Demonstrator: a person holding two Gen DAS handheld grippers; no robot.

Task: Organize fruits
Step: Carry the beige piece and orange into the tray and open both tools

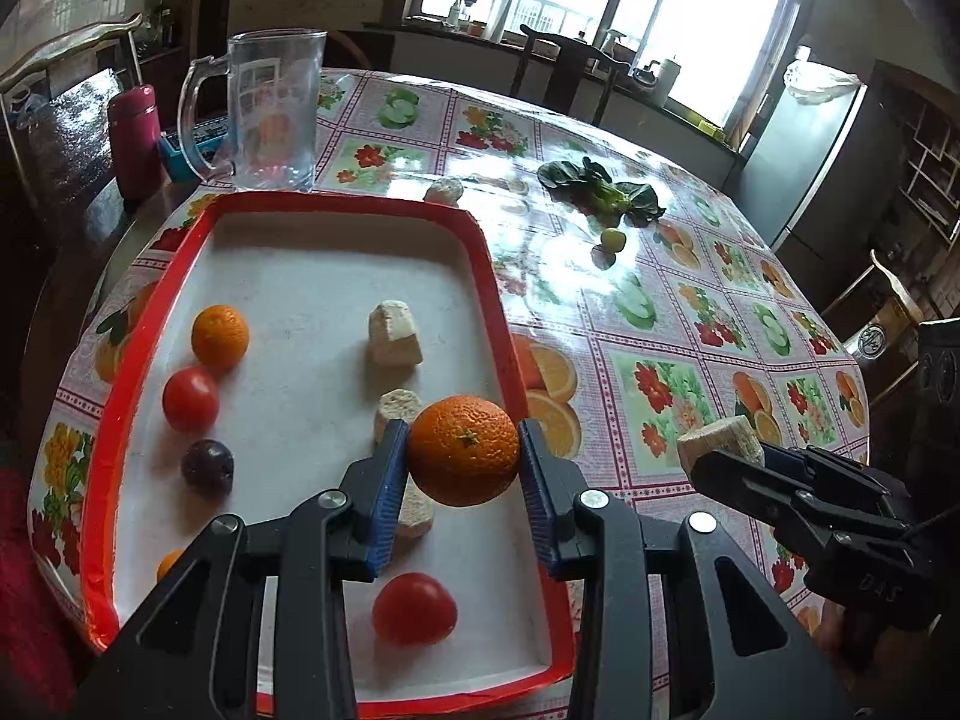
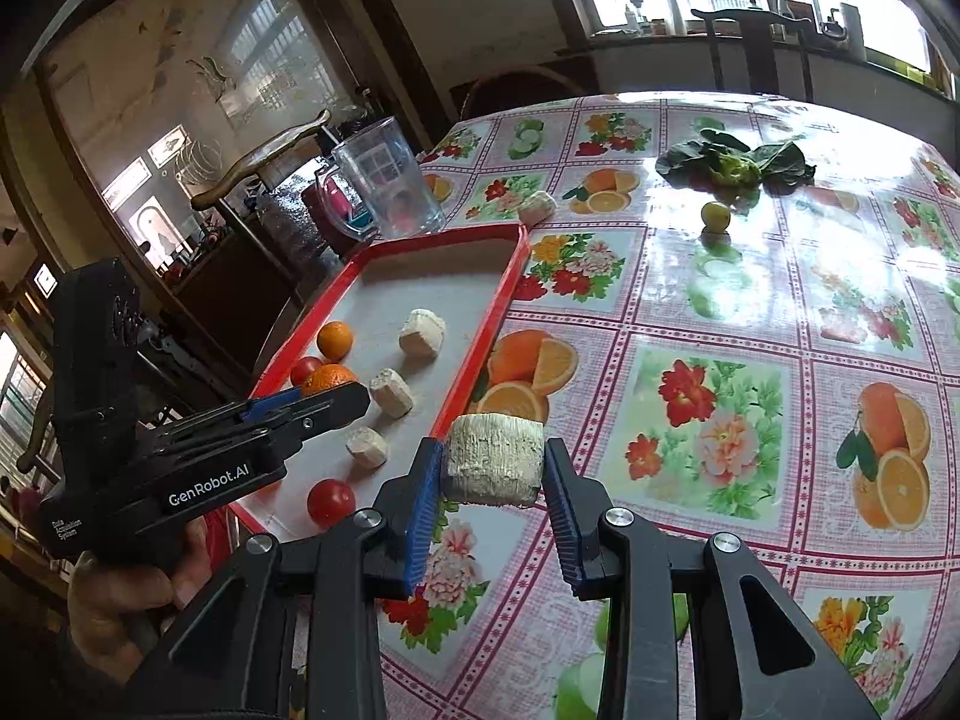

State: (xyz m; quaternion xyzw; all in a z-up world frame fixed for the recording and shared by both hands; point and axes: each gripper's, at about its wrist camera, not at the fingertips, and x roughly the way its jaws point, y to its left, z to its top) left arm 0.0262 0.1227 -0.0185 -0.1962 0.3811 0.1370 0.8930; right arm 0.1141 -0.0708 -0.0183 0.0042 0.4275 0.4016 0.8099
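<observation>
My left gripper point(image 1: 463, 450) is shut on an orange point(image 1: 463, 451) and holds it above the red-rimmed tray point(image 1: 336, 204). In the tray lie a smaller orange point(image 1: 219, 336), two tomatoes point(image 1: 190, 399) point(image 1: 414, 609), a dark plum point(image 1: 207, 467) and pale cut chunks point(image 1: 393, 334). My right gripper point(image 2: 493, 462) is shut on a pale chunk point(image 2: 493, 459) just right of the tray's rim point(image 2: 480, 354), above the tablecloth. A small green fruit point(image 2: 715, 216) and another pale chunk point(image 2: 536, 206) lie on the table beyond the tray.
A clear glass jug point(image 1: 273, 108) stands behind the tray, with a red bottle point(image 1: 135, 138) to its left. A leafy green vegetable point(image 1: 600, 189) lies at the far right of the table. Chairs stand around the round table point(image 2: 750, 372).
</observation>
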